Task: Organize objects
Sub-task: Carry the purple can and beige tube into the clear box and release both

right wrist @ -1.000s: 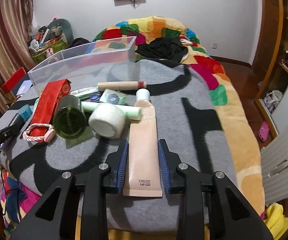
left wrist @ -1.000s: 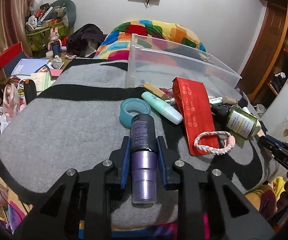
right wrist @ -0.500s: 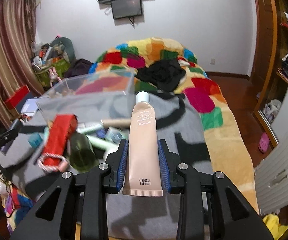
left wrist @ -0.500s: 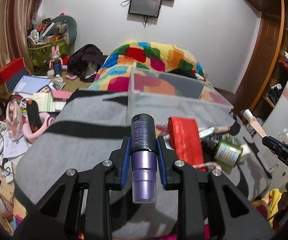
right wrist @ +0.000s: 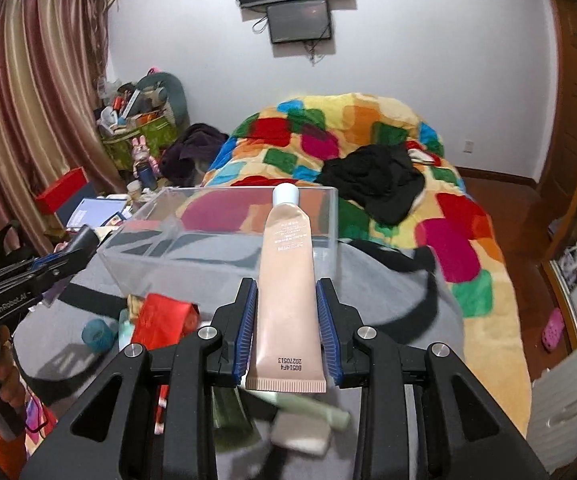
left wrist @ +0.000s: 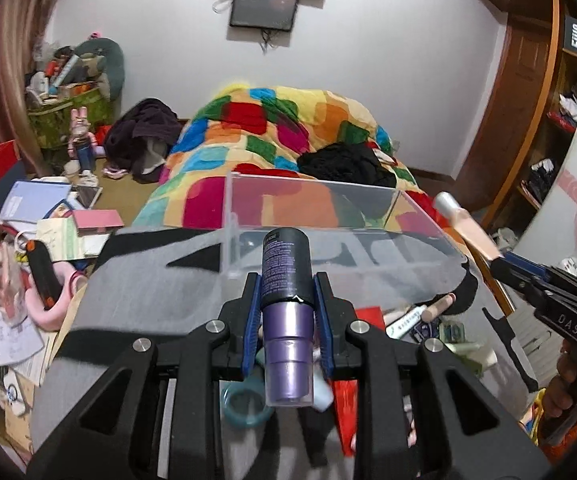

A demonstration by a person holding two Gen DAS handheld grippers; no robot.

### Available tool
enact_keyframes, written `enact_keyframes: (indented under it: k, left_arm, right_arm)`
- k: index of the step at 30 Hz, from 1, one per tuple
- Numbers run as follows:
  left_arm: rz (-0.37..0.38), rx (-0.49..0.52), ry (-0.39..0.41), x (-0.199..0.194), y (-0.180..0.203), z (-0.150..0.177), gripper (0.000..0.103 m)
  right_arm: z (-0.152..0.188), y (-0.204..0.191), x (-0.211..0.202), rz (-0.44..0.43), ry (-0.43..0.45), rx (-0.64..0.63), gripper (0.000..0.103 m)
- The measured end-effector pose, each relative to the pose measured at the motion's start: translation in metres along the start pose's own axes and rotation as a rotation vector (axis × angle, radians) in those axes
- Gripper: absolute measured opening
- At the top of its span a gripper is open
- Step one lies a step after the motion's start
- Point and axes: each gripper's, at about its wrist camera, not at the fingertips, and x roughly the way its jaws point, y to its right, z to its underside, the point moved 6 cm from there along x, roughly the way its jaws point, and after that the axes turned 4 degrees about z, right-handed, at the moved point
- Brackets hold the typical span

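Under our left gripper (left wrist: 286, 312) most of the small things on the grey blanket (left wrist: 140, 292) were hidden or blurry. We could only make out a teal tape ring (left wrist: 244, 404) and part of a red flat packet (left wrist: 346, 404). Our left gripper was squeezed tight on a dark bottle with a purple cap (left wrist: 287, 308), held up in the air before the clear plastic box (left wrist: 312, 216). Its small white writing was too tiny to read. Our right gripper (right wrist: 286, 328) was squeezed tight on a soft peach tube with a pale blue cap (right wrist: 286, 288), also up in front of the box. Only the right view showed its end, stamped "B0514F4" and "20270513". The left view showed "DAS" on the other tool.
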Motion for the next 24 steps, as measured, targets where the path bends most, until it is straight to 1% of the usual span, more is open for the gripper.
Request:
enact_keyframes:
  k: [4,8,12,18,22,24]
  left_arm:
    - [0.011,0.001,-0.066,0.029,-0.001,-0.014,0.025]
    - [0.007,0.007,-0.134,0.056,-0.002,-0.02,0.025]
    - [0.006,0.023,-0.182,0.072,-0.002,-0.024,0.025]
    - [0.011,0.058,-0.225,0.087,0.004,-0.025,0.025]
    - [0.013,0.09,-0.245,0.092,0.01,-0.022,0.025]
    - [0.009,0.097,-0.239,0.092,0.011,-0.022,0.025]
  right_arm:
    - [-0.012,-0.005,0.028,-0.012,-0.052,-0.011,0.028]
    - [-0.019,-0.008,0.057,-0.029,-0.128,-0.029,0.028]
    - [-0.022,-0.011,0.081,-0.036,-0.195,-0.04,0.028]
    - [-0.02,-0.02,0.098,-0.032,-0.249,-0.103,0.028]
    - [-0.019,-0.023,0.101,-0.032,-0.256,-0.115,0.028]
    - [-0.018,-0.024,0.099,-0.027,-0.253,-0.122,0.028]
